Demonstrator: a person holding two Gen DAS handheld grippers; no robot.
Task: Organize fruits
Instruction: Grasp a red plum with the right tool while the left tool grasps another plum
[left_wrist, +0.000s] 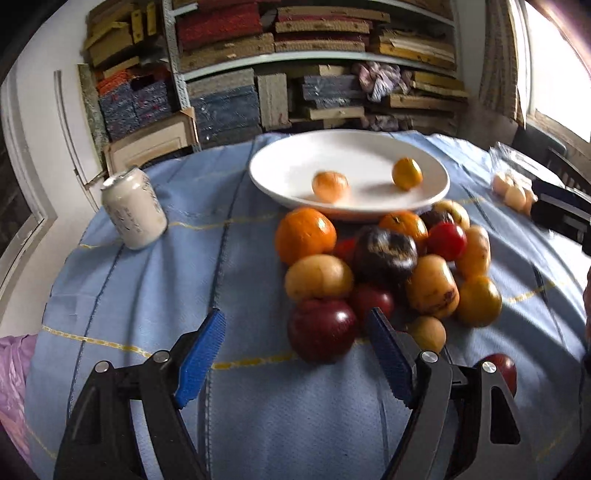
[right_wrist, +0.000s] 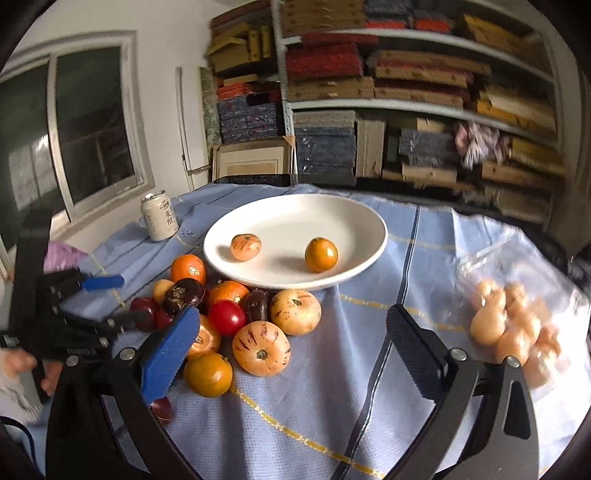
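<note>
A blue tablecloth (right_wrist: 369, 387) covered the table. The white plate (right_wrist: 295, 210), upper centre, held only two fruits; the fruit pile (right_wrist: 236, 332) below it remained unsorted. Left gripper (left_wrist: 297, 354) and right gripper (right_wrist: 291, 347) were both spread, empty.

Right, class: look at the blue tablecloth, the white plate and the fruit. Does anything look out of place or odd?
Mostly yes: only two small orange fruits lie on the white oval plate, while the heap of mixed fruit sits loose on the wrinkled blue tablecloth. A pale drink can stands among the produce, and a clear bag of pale round items lies apart.
</note>
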